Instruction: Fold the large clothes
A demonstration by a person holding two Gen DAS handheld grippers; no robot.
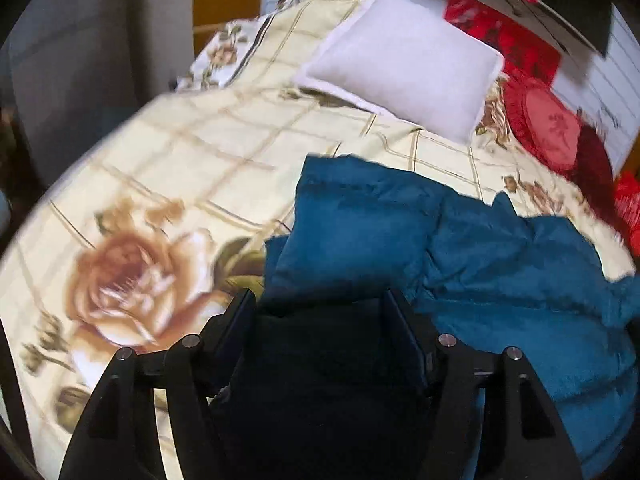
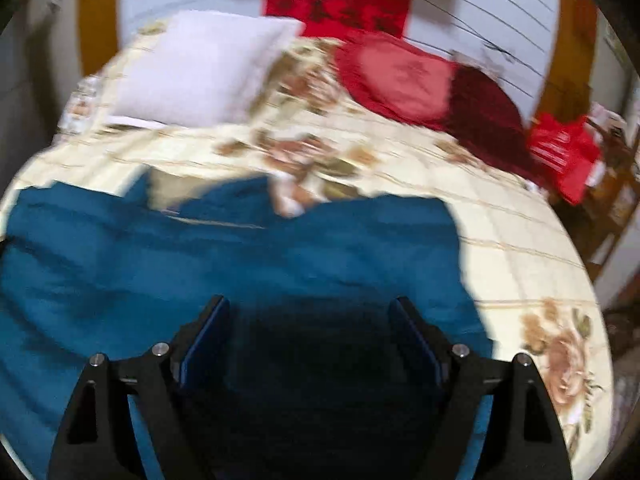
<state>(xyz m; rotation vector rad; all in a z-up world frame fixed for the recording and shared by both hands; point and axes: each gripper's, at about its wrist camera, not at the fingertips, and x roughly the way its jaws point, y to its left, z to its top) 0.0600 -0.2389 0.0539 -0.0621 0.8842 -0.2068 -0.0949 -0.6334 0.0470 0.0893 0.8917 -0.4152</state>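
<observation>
A large teal plush garment (image 1: pixel 460 248) lies rumpled on a cream bedspread with rose print (image 1: pixel 140 200). In the left wrist view my left gripper (image 1: pixel 320 300) is open, its jaws wide apart above the garment's left edge, dark shadowed cloth between them. In the right wrist view the garment (image 2: pixel 240 260) spreads across the lower left. My right gripper (image 2: pixel 308 304) is open over the garment's right part, jaws wide apart. Whether either gripper touches the cloth I cannot tell.
A white pillow (image 1: pixel 400 60) and a red round cushion (image 1: pixel 548 124) lie at the head of the bed. A red banner (image 2: pixel 336 6) hangs on the white wall. A red bag (image 2: pixel 564 156) sits beside the bed at right.
</observation>
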